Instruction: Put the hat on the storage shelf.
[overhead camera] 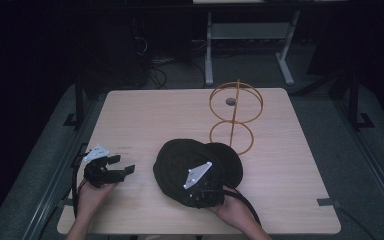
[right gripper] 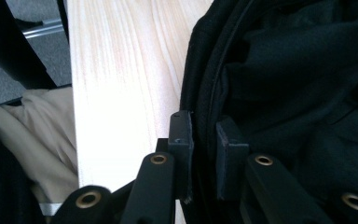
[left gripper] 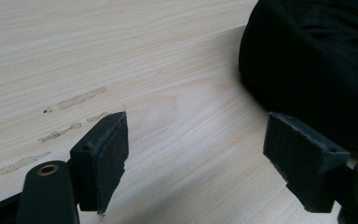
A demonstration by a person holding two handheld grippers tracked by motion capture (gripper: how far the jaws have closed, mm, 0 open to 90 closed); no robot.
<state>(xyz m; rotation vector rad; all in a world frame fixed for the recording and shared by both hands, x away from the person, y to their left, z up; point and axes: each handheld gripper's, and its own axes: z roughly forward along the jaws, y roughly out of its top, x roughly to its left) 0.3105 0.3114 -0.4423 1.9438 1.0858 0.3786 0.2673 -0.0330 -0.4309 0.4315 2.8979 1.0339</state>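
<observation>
The right claw [right gripper: 204, 140] had clamped the black cap's [overhead camera: 190, 162] rim; the left claw [left gripper: 196, 158] waited wide open on the desk [overhead camera: 145, 115]. Grasp done; lifting toward the wire stand [overhead camera: 235, 117] likely remained.

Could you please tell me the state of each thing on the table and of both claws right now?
Black cap: lying upside down on the table, rim pinched at its near edge.
Right claw: shut on the cap's rim, one jaw inside, one outside.
Left claw: open, nothing between the jaws, resting low over the table beside the cap.
Orange wire stand: upright, bare, apart from the cap.
</observation>
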